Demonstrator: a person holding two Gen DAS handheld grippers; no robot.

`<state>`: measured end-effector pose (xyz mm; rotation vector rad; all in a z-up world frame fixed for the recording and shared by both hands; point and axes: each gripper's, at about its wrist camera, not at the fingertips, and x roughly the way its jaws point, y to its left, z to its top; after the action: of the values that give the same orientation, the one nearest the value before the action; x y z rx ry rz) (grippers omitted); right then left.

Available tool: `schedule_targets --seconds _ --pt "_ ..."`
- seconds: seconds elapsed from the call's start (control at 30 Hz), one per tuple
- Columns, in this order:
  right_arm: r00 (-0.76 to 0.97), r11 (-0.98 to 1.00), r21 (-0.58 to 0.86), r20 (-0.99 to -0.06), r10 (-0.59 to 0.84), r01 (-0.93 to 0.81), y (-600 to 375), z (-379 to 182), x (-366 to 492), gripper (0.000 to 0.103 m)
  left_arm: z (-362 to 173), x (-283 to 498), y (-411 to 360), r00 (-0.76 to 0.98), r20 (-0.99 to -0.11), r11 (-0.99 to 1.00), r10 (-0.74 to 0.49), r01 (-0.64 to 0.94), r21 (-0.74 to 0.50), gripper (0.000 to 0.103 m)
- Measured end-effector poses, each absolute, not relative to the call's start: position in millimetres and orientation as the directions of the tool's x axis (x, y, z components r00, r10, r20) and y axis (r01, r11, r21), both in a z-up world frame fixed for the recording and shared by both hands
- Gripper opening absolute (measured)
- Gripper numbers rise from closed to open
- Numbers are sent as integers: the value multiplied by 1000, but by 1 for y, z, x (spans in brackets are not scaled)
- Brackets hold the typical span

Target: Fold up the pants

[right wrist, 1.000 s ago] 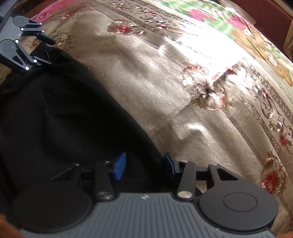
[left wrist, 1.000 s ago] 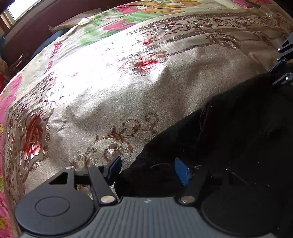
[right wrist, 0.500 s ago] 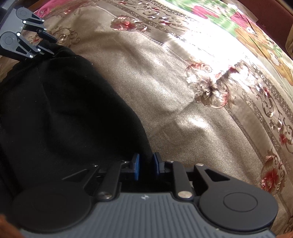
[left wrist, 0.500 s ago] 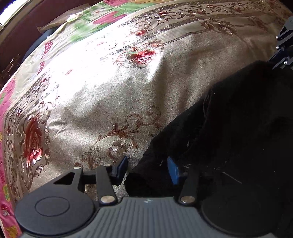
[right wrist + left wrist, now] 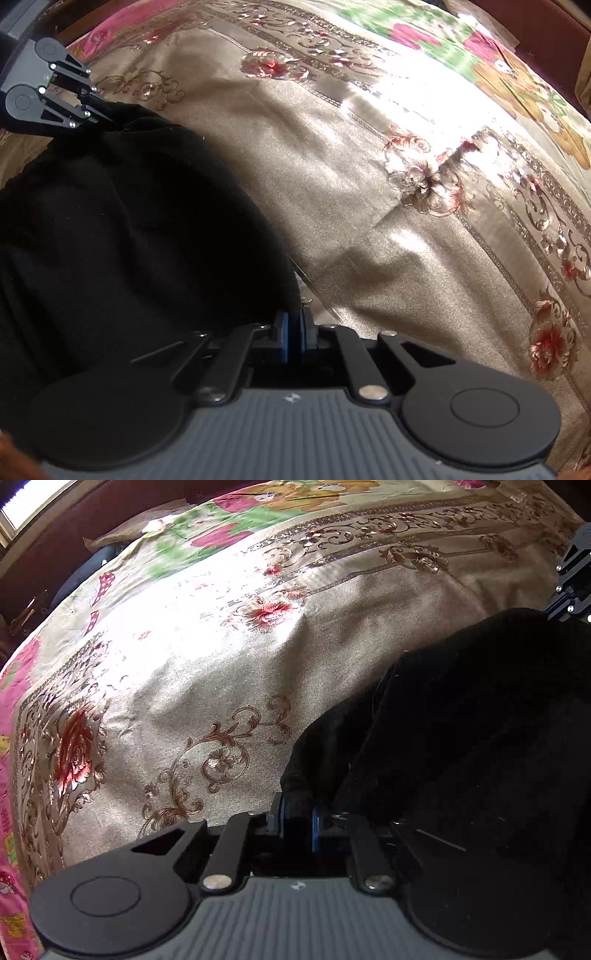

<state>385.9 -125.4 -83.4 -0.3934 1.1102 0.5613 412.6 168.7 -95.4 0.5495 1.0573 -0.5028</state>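
Observation:
The black pants [image 5: 461,731] lie on a beige floral bedspread [image 5: 207,672], bunched at the lower right of the left wrist view. My left gripper [image 5: 297,819] is shut on their near left corner. In the right wrist view the pants [image 5: 129,229] fill the left side, and my right gripper [image 5: 294,332] is shut on their near right edge. Each gripper shows in the other's view: the right one [image 5: 570,590] at the far right edge, the left one [image 5: 74,99] at the upper left, both pinching the black cloth.
The bedspread [image 5: 369,184] stretches ahead with sunlit patches and red flower patterns. A pink and green cartoon sheet [image 5: 229,528] lies at the far end. A dark headboard or wall [image 5: 74,535] and a window [image 5: 22,502] stand beyond the bed.
Both grippers went from open to shut on the pants' edge, the right one first, then the left. The cloth edge has lifted slightly between them.

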Motion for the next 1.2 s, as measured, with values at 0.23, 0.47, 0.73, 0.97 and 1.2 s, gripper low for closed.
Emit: schedule_targets --seconds 0.23,0.47,0.73,0.97,1.2 --pt "339 782 1 -901 271 -623 -124 -3 270 6 -17 305 194 436 -867 754 -241 647 116 28" --pt "195 769 123 -931 308 -627 -98 -24 128 6 -47 175 218 392 -900 770 -194 629 108 28" --pt "248 697 -72 -956 155 -714 -46 -115 61 14 -106 105 212 524 -850 701 -54 626 342 35" --pt "368 663 -204 -923 115 -720 -24 -95 67 11 -77 123 210 652 -753 728 -84 556 401 32" --pt "596 828 -270 -797 94 -492 -37 -17 127 5 -31 164 215 767 -632 716 -111 503 485 30"
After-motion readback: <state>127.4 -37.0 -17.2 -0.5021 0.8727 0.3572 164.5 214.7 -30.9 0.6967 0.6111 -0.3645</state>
